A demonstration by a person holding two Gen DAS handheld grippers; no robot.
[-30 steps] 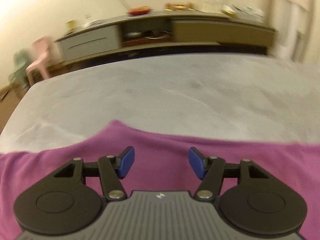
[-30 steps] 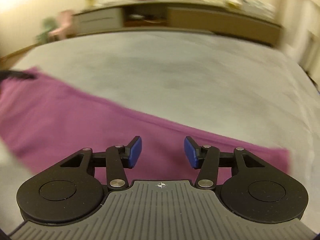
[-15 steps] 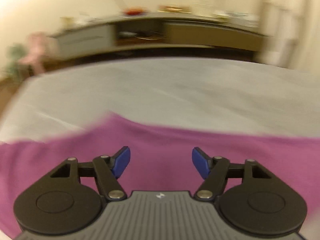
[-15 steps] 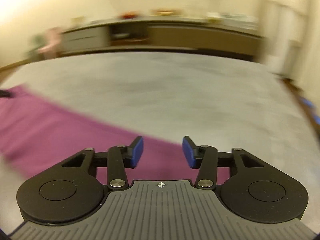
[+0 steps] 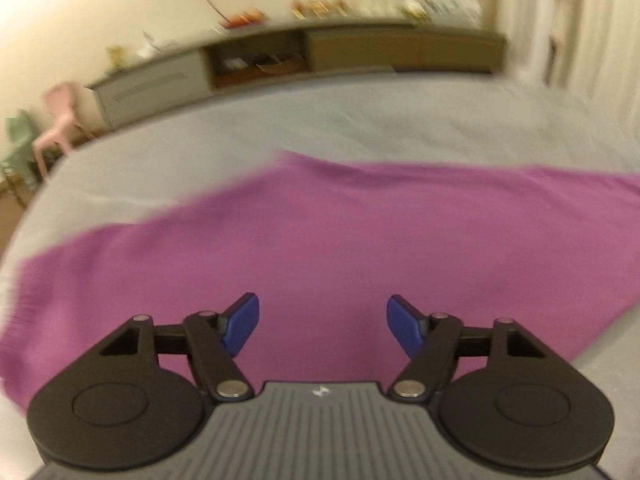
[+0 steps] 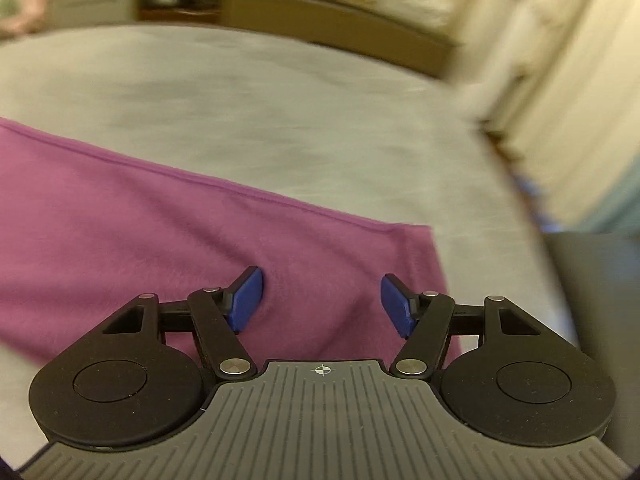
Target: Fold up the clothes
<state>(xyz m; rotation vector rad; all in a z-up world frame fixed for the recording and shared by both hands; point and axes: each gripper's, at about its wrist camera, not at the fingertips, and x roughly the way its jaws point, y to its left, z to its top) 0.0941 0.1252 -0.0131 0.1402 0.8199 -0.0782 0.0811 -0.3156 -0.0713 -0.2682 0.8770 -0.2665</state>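
No readable writing shows on purple garment (image 5: 340, 240).

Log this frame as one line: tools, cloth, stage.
left tool: open, empty | right tool: open, just widened, empty | purple cloth: flat on grey bed | stage: above cloth, no grip

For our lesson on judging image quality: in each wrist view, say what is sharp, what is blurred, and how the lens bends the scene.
Left wrist view: the left gripper is sharp; the purple garment and sideboard are smeared by motion; warm, dim light. Right wrist view: the right gripper is crisp, the curtain streaks heavily. In both, the fisheye bows the grey bed surface and darkens the corners.
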